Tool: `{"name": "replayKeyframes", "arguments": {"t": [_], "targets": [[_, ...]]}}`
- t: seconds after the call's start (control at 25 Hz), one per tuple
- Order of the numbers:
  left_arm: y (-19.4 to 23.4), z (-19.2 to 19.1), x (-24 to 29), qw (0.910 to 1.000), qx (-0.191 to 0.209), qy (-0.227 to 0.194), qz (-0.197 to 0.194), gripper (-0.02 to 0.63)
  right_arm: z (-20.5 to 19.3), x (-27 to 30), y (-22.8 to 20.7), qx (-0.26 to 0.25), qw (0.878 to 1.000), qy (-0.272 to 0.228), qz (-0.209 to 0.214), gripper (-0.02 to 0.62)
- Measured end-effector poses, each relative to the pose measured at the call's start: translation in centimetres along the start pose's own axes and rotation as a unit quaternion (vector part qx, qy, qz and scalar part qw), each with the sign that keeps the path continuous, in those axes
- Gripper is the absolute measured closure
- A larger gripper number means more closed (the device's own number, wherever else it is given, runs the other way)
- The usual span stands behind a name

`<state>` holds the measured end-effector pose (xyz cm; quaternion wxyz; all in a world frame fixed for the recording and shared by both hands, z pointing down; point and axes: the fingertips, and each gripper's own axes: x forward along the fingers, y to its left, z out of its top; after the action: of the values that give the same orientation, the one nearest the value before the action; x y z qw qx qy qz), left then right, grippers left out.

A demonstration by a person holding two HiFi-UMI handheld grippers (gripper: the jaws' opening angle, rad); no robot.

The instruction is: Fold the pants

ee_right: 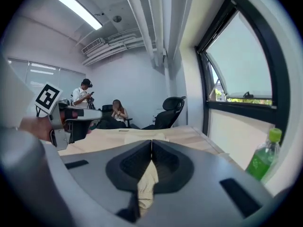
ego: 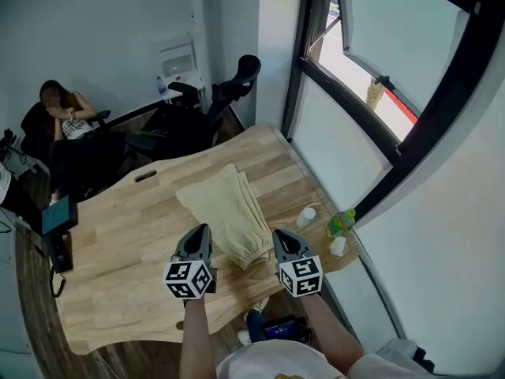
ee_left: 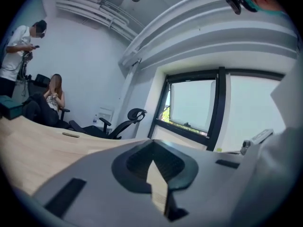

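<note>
Pants (ego: 229,209) are seen folded on the tabletop (ego: 118,243), judged nearly finished; left hand-held gripper (ego: 198,230) and right hand-held gripper (ego: 282,234) are held closed, empty.

pants (ego: 231,213) | beige, folded into a long strip | flat on wooden table, near window edge

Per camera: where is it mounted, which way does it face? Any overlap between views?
Head view: on the person's head, steeply down onto table, folded pants; both forearms, left gripper, right gripper show.
Left gripper view: rides the left gripper, faces across the table toward window, office chair; own shut jaws only.
Right gripper view: rides the right gripper, similar heading; own shut jaws, the left gripper at left.
Shared: both gripper views see the office chair and a seated person.
</note>
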<state>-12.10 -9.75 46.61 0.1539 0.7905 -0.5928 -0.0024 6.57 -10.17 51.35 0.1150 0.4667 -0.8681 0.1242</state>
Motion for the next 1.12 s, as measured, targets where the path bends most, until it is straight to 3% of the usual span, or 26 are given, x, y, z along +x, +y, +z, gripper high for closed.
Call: {"name": "replayKeyframes", "arguments": {"t": [0.12,0.32,0.52,0.68,0.8,1.12], "targets": [[-0.7,0.0,-2.3,0.9997,-0.022,-0.006,0.006,0.598,0.7,-1.6,0.7,0.005,1.000,-0.017,-0.002,0.588],[-1.0,-0.8,-4.6,0.9992,-0.009,-0.004,0.038,0.598,0.8,-3.7,1.8,-0.014,1.000,-0.019,0.001,0.588],[-1.8,-2.2,-5.3,0.9993,-0.014,0.006,0.035,0.598,0.0,-4.7,1.9,-0.012,1.000,-0.013,0.009,0.588],[-1.2,-4.1,-5.3,0.9974,-0.014,0.029,0.064,0.598,-1.0,-4.6,1.7,-0.006,1.000,-0.004,0.016,0.586],[-0.3,-5.7,-5.1,0.9947,-0.038,0.046,0.083,0.597,-2.1,-4.3,1.5,-0.006,1.000,0.007,0.017,0.586],[-0.5,-10.9,-3.7,0.9894,-0.063,0.114,0.063,0.597,-5.0,-3.0,1.7,-0.018,0.998,0.043,0.046,0.584]]}}
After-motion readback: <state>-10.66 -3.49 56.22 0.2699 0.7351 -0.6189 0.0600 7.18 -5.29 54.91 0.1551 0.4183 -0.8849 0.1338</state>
